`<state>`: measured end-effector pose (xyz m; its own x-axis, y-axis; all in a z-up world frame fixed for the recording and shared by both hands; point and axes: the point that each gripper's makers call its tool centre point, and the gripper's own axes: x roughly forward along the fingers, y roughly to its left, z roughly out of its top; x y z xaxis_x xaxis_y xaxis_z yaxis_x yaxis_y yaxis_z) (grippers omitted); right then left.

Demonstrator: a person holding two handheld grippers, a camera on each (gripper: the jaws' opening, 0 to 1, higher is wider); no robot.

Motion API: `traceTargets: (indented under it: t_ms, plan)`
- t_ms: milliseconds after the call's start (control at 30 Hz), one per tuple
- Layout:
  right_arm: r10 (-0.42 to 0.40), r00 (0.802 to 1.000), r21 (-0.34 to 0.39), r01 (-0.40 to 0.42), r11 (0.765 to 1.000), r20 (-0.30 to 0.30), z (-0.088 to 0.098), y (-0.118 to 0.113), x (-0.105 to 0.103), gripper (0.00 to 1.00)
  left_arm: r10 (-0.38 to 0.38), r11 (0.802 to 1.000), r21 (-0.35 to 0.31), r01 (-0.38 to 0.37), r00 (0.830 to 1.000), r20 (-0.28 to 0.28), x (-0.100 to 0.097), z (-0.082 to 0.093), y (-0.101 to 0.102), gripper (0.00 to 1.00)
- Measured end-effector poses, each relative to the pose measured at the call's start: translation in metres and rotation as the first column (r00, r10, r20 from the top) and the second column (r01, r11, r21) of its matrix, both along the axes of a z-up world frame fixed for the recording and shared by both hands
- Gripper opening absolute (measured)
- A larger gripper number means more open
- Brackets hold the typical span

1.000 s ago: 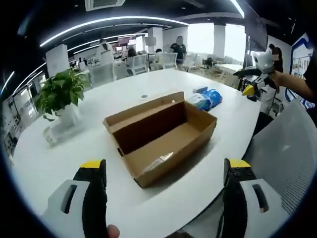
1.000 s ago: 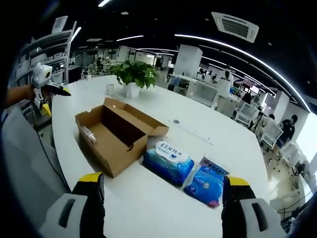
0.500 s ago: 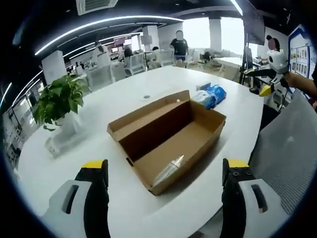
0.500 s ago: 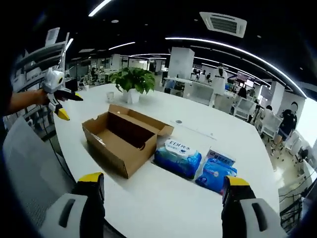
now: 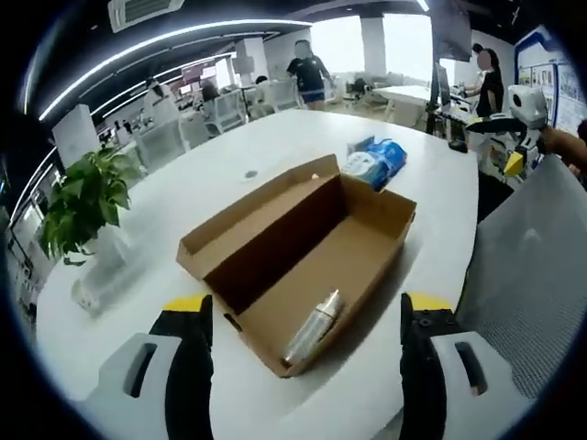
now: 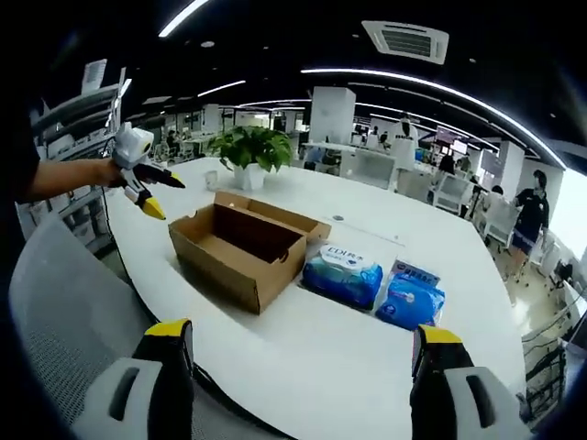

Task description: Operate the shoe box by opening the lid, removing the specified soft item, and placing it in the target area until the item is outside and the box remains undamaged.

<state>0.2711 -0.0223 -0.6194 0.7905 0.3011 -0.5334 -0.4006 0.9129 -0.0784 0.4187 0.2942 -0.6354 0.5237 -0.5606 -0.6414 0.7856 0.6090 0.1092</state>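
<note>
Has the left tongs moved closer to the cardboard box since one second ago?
Yes. In the right gripper view, the left tongs now hovers near the box corner, closer than before, judged against the plant.

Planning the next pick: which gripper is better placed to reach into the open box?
Left, probably. The left gripper hovers open right over the box, with the clear wrapped item between its jaws' line. The right gripper sits back from the table edge, box farther off.

On the worktop the open shoe box lies ahead between the left fingers, a wrapped item inside; two packs sit beyond it.
</note>
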Motion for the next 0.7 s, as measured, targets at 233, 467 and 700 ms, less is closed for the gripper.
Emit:
traceTargets:
  t_ms: [233, 467, 700]
  plan:
    - [0.000, 0.999, 0.041, -0.002, 0.999, 0.038, 0.005, 0.012, -0.006, 0.99, -0.044, 0.998, 0.054, 0.045, 0.999, -0.019, 0.014, -0.012, -0.006, 0.80]
    - [-0.001, 0.999, 0.029, 0.000, 1.000, 0.049, 0.009, 0.015, -0.005, 0.99, -0.078, 0.988, 0.129, 0.086, 0.995, -0.064, 0.026, -0.031, -0.007, 0.74]
    - [0.010, 0.998, 0.011, -0.011, 1.000, 0.065, 0.008, 0.018, -0.004, 0.99, -0.142, 0.965, 0.205, 0.161, 0.984, -0.104, 0.030, -0.049, -0.011, 0.67]
